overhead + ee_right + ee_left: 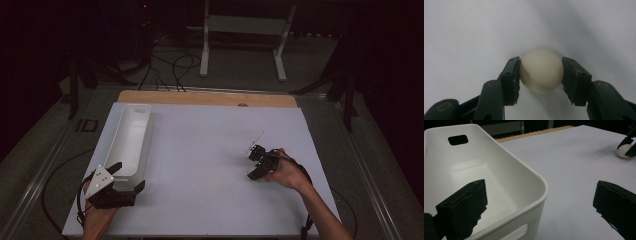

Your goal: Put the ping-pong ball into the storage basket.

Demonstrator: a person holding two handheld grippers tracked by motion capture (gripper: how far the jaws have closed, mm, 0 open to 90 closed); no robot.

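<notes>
The right tool (541, 71) has its two black jaws pressed on the sides of a small white ball (541, 70). The ball sits on the white bench (200, 165), near the right edge and about halfway between the front and the back. The person's right hand (287, 172) holds that tool low over the bench.

The left tool (125, 180) is near the front left corner. Its jaws are wide apart and hold nothing. One jaw hangs inside the near end of a long white bin (519, 185), and the other is outside over the bench. The bin lies along the left edge.
</notes>
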